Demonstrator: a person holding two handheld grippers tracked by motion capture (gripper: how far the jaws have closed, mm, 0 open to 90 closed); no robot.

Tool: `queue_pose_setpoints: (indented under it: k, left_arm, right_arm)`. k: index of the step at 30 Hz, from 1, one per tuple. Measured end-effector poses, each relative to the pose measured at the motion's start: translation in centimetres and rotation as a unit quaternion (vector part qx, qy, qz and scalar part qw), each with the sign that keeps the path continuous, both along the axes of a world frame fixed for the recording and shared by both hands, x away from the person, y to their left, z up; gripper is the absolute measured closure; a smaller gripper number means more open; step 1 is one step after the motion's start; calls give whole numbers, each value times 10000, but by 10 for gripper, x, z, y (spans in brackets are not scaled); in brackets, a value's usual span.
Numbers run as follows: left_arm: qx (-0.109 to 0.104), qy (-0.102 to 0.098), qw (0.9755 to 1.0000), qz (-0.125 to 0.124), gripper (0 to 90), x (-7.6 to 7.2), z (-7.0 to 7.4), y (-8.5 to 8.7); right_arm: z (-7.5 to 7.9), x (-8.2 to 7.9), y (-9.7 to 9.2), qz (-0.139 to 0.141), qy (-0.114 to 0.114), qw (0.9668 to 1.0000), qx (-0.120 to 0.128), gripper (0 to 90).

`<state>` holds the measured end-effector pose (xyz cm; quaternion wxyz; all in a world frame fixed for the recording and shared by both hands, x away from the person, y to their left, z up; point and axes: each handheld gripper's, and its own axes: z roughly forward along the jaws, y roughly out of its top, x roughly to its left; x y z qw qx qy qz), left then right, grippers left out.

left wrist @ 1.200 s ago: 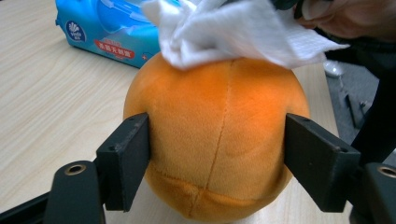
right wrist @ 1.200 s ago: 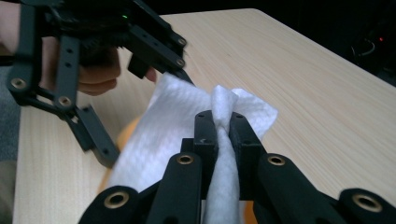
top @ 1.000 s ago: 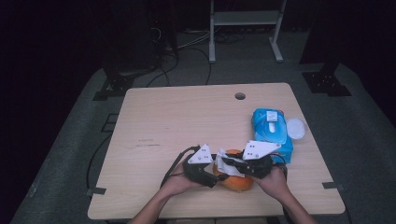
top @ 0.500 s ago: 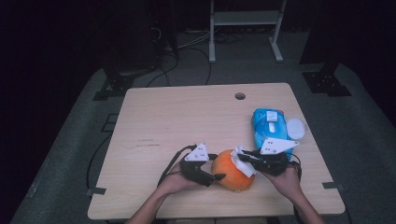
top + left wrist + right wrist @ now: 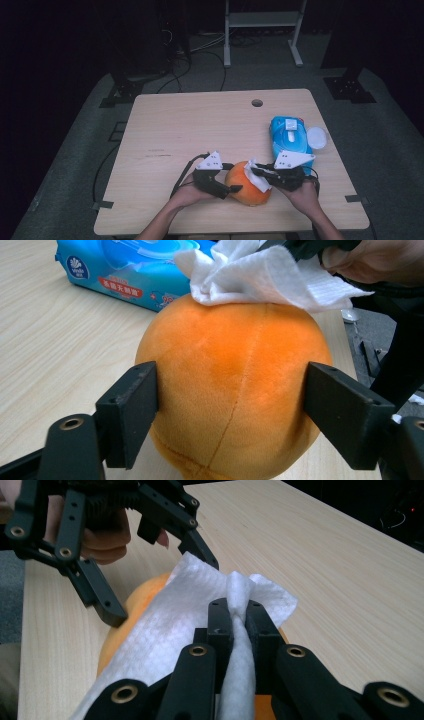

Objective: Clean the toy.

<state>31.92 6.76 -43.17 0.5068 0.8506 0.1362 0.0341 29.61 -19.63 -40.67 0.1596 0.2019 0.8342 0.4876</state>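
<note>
Our count on the table: four kinds of things

We count one orange plush ball (image 5: pixel 247 189) at the near edge, one white wipe (image 5: pixel 259 175) lying on it, one blue pack of wipes (image 5: pixel 288 139) to the right and farther back with one round white lid (image 5: pixel 317 137) beside it, and two grippers: the left gripper (image 5: pixel 231 179) and the right gripper (image 5: pixel 260 172).

Black claws (image 5: pixel 235 189) — brass rivets, grey three-cornered top plates.
</note>
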Motion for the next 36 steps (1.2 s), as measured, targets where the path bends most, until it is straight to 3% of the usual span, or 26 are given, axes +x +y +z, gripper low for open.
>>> queue_pose_setpoints:
  k: [6, 10, 15, 20, 22, 26, 30, 34, 36]
  left_arm:
    - [37, -100, 9999, -6, 230, -2, 1, -2]
    - [125, -146, 9998, -4, 247, -2, 0, 0]
    - [191, -116, 9997, 25, 254, -2, -3, 4]
    - [185, 5, 9998, 20, 251, 1, -7, 8]
    - [71, 26, 10000, 12, 221, 1, -2, 5]
    - [-209, -127, 9997, 1, 179, -3, 6, -1]
    - [-45, -245, 9997, 14, 211, -4, 3, -4]
    - [68, -161, 9998, 126, 244, 0, -3, 4]
    - [77, -20, 9998, 174, 244, 3, -7, 9]
  right_arm:
    - [6, -1, 18, 210, -121, 9997, 63, 825]
    - [6, -2, 29, 352, -129, 9993, -22, 825]
    - [6, 0, 21, 294, -105, 9995, -47, 824]
    - [-1, -2, -1, 65, 5, 10000, -24, 823]
    - [-5, -4, -8, -2, 72, 10000, 35, 823]
    - [-6, -4, -4, 36, 66, 9999, 69, 823]
    - [-4, -5, 9, 168, -26, 9999, -23, 823]
    - [-4, -3, 9, 178, -21, 9998, -89, 823]
    - [-5, -2, 5, 145, 33, 9999, -71, 822]
